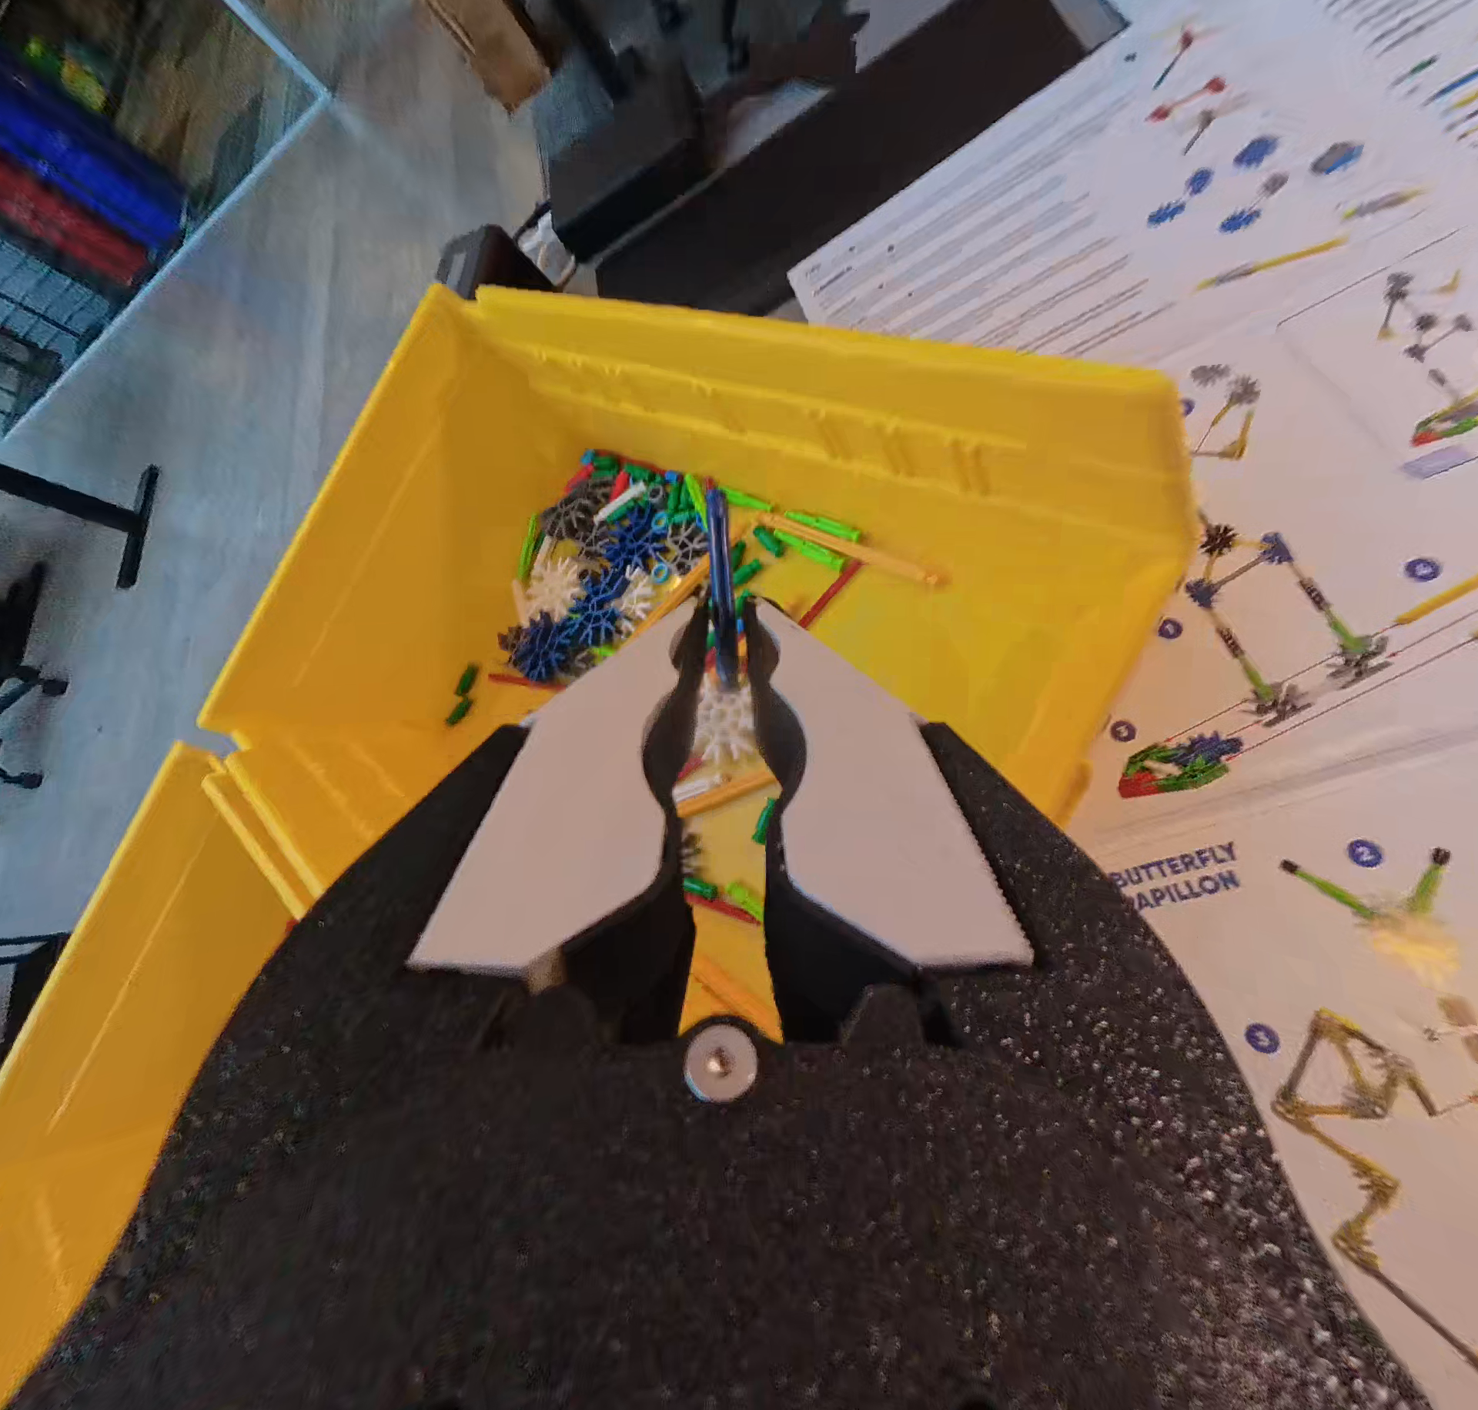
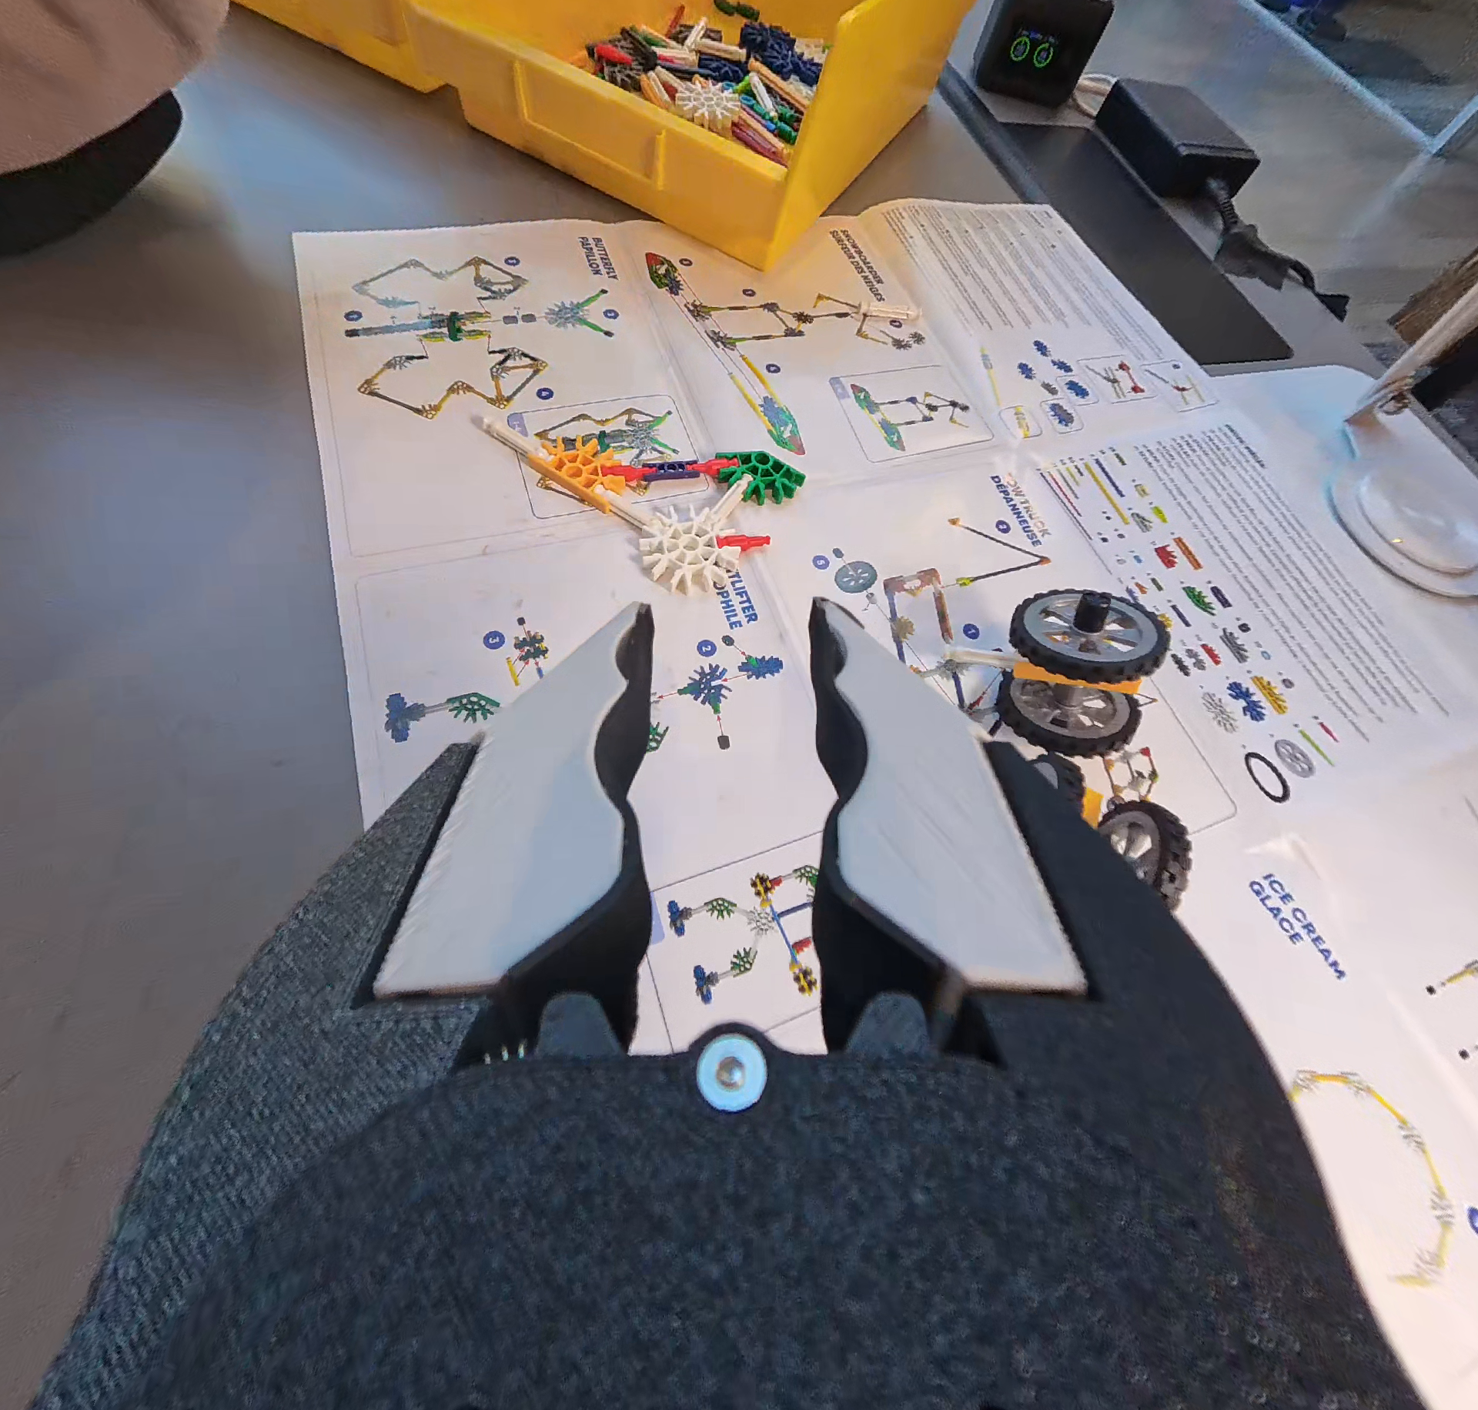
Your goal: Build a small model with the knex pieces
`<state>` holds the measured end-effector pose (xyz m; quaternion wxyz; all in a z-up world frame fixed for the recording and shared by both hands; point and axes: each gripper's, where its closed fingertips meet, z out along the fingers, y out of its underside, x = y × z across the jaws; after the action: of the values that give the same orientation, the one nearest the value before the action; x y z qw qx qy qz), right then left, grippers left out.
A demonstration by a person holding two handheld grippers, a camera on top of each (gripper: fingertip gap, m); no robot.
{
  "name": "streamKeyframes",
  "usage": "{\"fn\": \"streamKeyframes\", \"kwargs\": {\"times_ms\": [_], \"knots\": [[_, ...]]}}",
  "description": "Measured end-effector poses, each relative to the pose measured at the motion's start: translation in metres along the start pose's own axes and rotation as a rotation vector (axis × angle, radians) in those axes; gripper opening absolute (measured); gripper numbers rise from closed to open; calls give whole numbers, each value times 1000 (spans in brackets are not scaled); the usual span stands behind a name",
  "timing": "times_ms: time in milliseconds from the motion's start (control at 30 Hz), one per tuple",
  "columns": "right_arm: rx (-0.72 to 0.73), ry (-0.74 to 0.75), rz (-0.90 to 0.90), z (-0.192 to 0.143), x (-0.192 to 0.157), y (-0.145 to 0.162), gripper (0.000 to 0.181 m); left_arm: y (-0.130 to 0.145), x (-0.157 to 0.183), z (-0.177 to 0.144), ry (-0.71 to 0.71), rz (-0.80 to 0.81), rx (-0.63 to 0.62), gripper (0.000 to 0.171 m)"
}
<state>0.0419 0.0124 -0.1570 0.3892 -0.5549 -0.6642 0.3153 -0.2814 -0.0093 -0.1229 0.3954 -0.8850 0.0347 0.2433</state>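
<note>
Blue rod: we grip it in the nearly closed left hand-held gripper, above the loose pieces in the yellow bin. Our right hand-held gripper hangs wide open and empty over the instruction sheet on the tabletop. Just beyond it lies the part-built assembly, a wheeled model to its right.
</note>
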Motion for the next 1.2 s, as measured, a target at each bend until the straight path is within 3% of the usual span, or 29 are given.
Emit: {"fn": "streamKeyframes", "kwargs": {"times_ms": [67,167,267,333,400,500,567,733,867,967,1000,1067,1200], "knots": [[3,-9,7,3,-1,0,38,7,0,4,-5,5,-17,23],[1,-7,18,5,0,1,38,-17,36,-8,140,65,106,29],[-6,0,26,6,2,5,38,-36,126,-42,575,86,206,27],[-12,1,28,7,2,7,38,-24,187,-67,889,94,125,38],[-20,7,24,8,3,9,38,1,226,-74,1002,201,12,42],[-36,11,15,8,3,15,37,30,251,-63,953,358,-105,39],[-44,10,8,8,1,19,37,29,252,-60,911,397,-94,24],[-27,3,13,7,-1,17,36,28,252,-62,903,470,-54,22],[19,-35,126,7,-6,9,39,8,261,-74,924,500,101,22],[71,-109,340,8,-7,3,61,-14,267,-91,905,540,271,22],[87,-130,401,8,-6,1,68,-23,266,-96,879,534,330,5],[101,-170,484,9,-7,1,74,-38,267,-111,885,529,452,0],[53,-228,531,16,-16,10,70,-37,269,-114,892,553,464,0]]}}
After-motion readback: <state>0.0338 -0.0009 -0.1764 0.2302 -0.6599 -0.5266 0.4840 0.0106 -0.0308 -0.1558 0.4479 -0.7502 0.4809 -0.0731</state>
